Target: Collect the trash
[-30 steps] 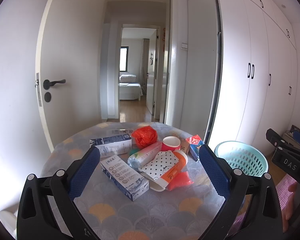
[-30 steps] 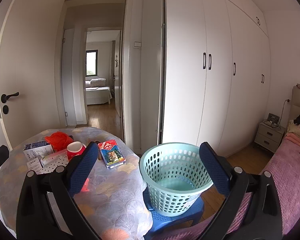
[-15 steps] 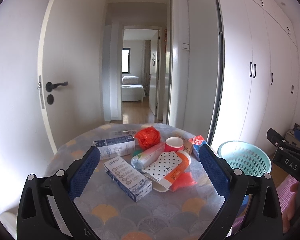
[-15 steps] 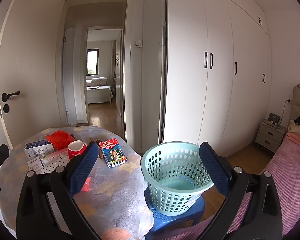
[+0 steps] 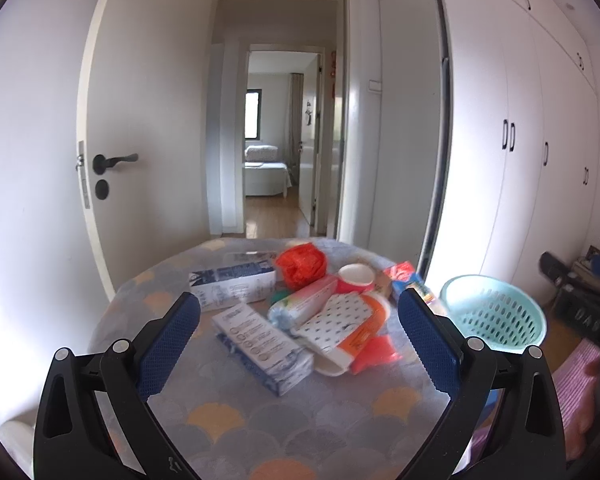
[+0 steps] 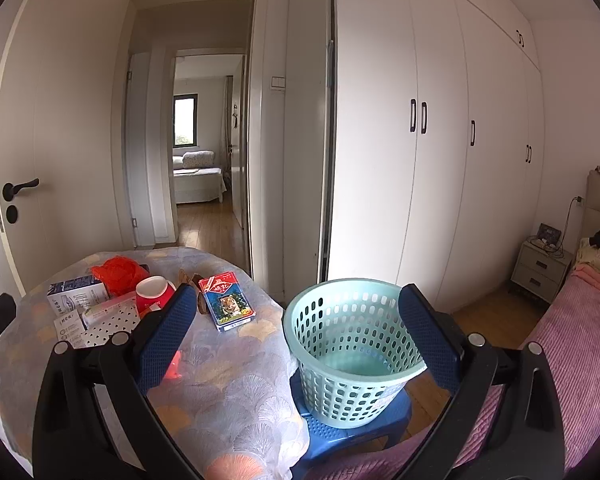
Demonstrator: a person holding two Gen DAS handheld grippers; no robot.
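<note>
left gripper (image 5: 299,320): fingers wide apart, nothing between them, hovering above the near tabletop (image 5: 228,420). right gripper (image 6: 299,320): fingers likewise wide and empty, framing the mint basket (image 6: 352,344), which stands on a blue stool (image 6: 352,432) just beside the tabletop edge.

trash lies clustered mid-tabletop: a long blue-and-white carton (image 5: 262,346) nearest the left fingers, a plastic bottle (image 5: 302,306), a polka-dot packet (image 5: 332,318), a red paper cup (image 5: 355,278), an orange crumpled bag (image 5: 302,264), a milk carton (image 5: 232,284). nothing shows inside the basket.

judgement: collection not yet begun. recommend taking the long carton first, fingers across its narrow width, lifting clear before swinging toward the basket; neighbours touch and may drag.
</note>
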